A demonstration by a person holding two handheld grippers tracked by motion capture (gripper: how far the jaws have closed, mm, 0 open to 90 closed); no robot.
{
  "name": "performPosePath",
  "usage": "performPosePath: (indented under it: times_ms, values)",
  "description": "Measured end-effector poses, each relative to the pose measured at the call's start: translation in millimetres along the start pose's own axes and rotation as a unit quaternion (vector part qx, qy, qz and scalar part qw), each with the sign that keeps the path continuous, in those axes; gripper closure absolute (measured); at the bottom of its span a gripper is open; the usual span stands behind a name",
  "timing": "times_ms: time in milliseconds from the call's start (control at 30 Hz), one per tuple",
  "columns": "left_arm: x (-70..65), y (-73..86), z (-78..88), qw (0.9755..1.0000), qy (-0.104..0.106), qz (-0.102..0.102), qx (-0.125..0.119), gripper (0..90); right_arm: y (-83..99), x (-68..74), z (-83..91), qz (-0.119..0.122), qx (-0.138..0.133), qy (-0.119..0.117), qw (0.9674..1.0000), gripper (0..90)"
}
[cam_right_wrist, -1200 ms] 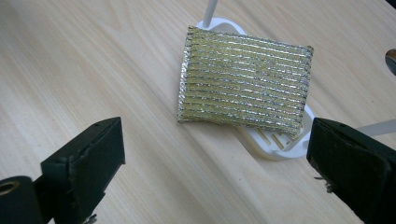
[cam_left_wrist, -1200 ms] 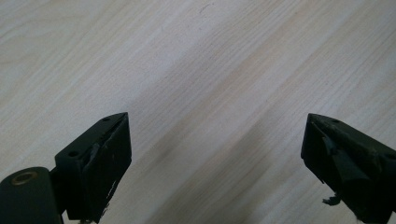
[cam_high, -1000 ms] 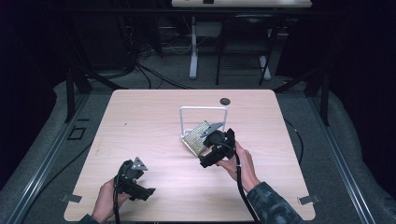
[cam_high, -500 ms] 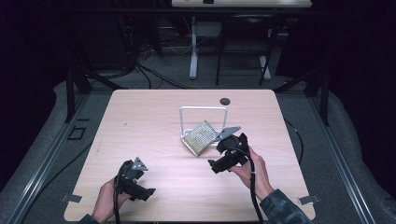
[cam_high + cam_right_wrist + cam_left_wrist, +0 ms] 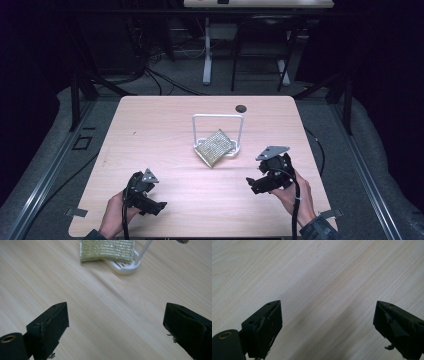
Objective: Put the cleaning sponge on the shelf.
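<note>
A glittery gold scouring pad (image 5: 216,147) lies tilted on the base of a small white wire rack (image 5: 218,117) at the table's middle. In the right gripper view the pad (image 5: 107,250) rests over the rack's white slotted base (image 5: 125,266) at the top. My right gripper (image 5: 251,184) is held near the table's front right, apart from the rack. Its jaws (image 5: 116,305) stand open and have just been closing a little, with nothing between them. My left gripper (image 5: 159,206) sits low at the front left, open over bare wood (image 5: 327,303).
The light wooden table (image 5: 150,130) has a dark round grommet (image 5: 241,108) near its far edge. Dark floor, cables and table legs lie beyond it. A hand holds each gripper at the near edge.
My right gripper has drawn back from the pad and rack toward the front right. The pad stays on the rack. The left gripper has not moved.
</note>
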State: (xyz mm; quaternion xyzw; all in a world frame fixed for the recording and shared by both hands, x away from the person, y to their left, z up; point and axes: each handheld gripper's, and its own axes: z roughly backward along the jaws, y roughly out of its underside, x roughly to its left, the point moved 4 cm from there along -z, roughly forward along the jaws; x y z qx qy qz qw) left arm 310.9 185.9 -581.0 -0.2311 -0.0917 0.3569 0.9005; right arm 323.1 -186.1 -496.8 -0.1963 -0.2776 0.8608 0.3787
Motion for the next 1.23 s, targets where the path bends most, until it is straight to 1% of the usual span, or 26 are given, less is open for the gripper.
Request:
performPosePath:
  times_ms: [33,67,100,133,167,200,233,267,300,333,367,400,433,500,533,567,600,667,700,867,900,967,1033,1100,1233]
  values:
    - [0.0,0.0,0.0,1.0,0.0,0.0,0.0,8.6,0.0,0.0,0.0,0.0,0.0,0.0,1.0,5.6]
    - [0.0,0.1,-0.2,1.0,0.0,0.0,0.001,8.6,10.5,-3.5,1.7,-0.007,0.005,0.006,0.9999,6.3]
    - [0.0,0.2,-0.3,1.0,0.0,0.0,0.001,8.6,15.8,-5.0,2.7,-0.01,0.004,0.01,0.9999,6.3]
    - [0.0,0.2,-0.3,1.0,0.0,0.0,0.001,8.6,15.8,-5.0,2.7,-0.01,0.004,0.01,0.9999,6.3]
    - [-0.2,0.4,-0.5,1.0,-0.002,0.002,0.0,8.6,26.4,-7.9,4.0,-0.017,0.004,0.021,0.9996,3.9]
    - [-0.3,0.6,-0.5,1.0,-0.001,0.003,0.0,8.6,26.4,-7.9,4.0,-0.017,0.004,0.021,0.9996,3.9]
    - [-0.1,0.6,-0.7,1.0,-0.003,0.003,0.001,8.6,36.2,-11.1,4.4,-0.026,0.009,0.025,0.9993,3.1]
    - [0.0,0.6,-0.8,1.0,-0.001,0.003,0.001,8.6,40.8,-13.1,4.2,-0.03,0.01,0.028,0.9991,3.1]
    - [-0.1,0.6,-1.1,1.0,0.0,0.003,0.001,8.6,45.4,-14.6,4.2,-0.035,0.01,0.028,0.999,3.0]
    - [-0.1,0.6,-1.1,1.0,0.0,0.003,0.001,8.6,45.4,-14.6,4.2,-0.035,0.01,0.028,0.999,3.0]
    - [-0.2,0.6,-1.2,1.0,0.001,0.003,0.001,8.6,54.5,-17.5,3.0,-0.045,0.016,0.029,0.9984,3.1]
    - [-0.2,0.6,-1.2,1.0,0.001,0.003,0.001,8.6,54.5,-17.5,3.0,-0.045,0.016,0.029,0.9984,3.1]
    - [0.0,0.5,-1.2,1.0,0.0,0.003,0.001,8.6,63.5,-20.1,0.6,-0.054,0.021,0.029,0.9979,3.3]
    - [0.2,0.7,-1.0,1.0,0.0,0.003,0.001,8.6,73.1,-22.9,-3.0,-0.063,0.03,0.027,0.9972,3.9]
    - [0.2,0.7,-1.0,1.0,0.0,0.003,0.001,8.6,73.1,-22.9,-3.0,-0.063,0.03,0.027,0.9972,3.9]
    - [0.5,0.9,-0.2,1.0,-0.002,0.002,0.002,8.6,82.7,-25.9,-8.0,-0.073,0.042,0.028,0.9961,3.6]
    - [0.5,0.9,-0.2,1.0,-0.002,0.002,0.002,8.6,82.7,-25.9,-8.0,-0.073,0.042,0.028,0.9961,3.6]
    - [0.8,0.4,0.3,1.0,-0.004,0.003,0.0,8.6,91.7,-29.8,-14.8,-0.077,0.055,0.036,0.9949,3.3]
    - [1.0,-0.1,0.3,1.0,-0.001,0.003,0.0,8.6,97.5,-32.3,-20.1,-0.072,0.074,0.042,0.9937,3.3]
    - [0.8,-1.1,-0.9,1.0,-0.002,0.001,0.002,8.6,99.5,-33.0,-23.2,-0.071,0.082,0.04,0.9933,4.5]
    - [0.7,-1.2,-1.8,1.0,-0.001,0.003,0.001,8.6,99.7,-32.8,-23.3,-0.068,0.083,0.042,0.9934,4.6]
    - [0.8,-1.0,-2.5,1.0,0.0,0.0,0.003,8.6,100.8,-32.1,-24.3,-0.064,0.087,0.04,0.9934,6.6]
    - [-0.1,-1.1,-1.7,1.0,-0.002,-0.001,0.003,8.6,100.9,-32.0,-24.7,-0.064,0.088,0.039,0.9932,6.6]
    - [-0.2,-1.2,-0.7,1.0,-0.002,-0.002,0.002,8.6,102.7,-32.2,-26.9,-0.065,0.097,0.038,0.9925,6.6]
    - [0.7,-2.1,-1.7,1.0,-0.001,0.001,0.002,8.6,104.1,-31.3,-29.0,-0.066,0.101,0.034,0.9921,7.0]
